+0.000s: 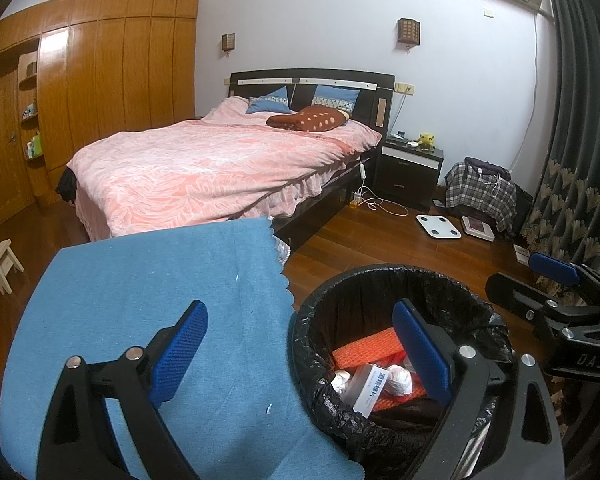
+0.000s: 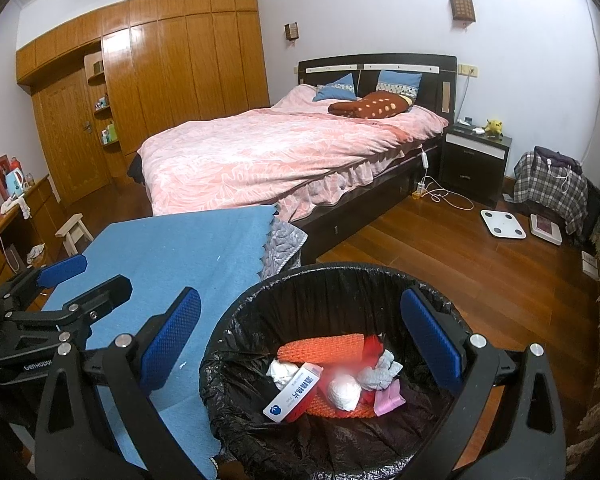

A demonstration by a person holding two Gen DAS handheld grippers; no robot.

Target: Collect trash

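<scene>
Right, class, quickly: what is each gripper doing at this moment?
Left gripper: open, holding nothing, over the blue cloth and trash bin.
Right gripper: open, empty, above the bin.

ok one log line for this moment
left hand-held gripper open | right hand-held gripper open | black-lined round trash bin holds trash

Even, soft indoor light was cast throughout; glare was seen on the wardrobe doors (image 1: pixel 56 46) at upper left. Strong fisheye bending and dark vignetting were noted at the corners.
</scene>
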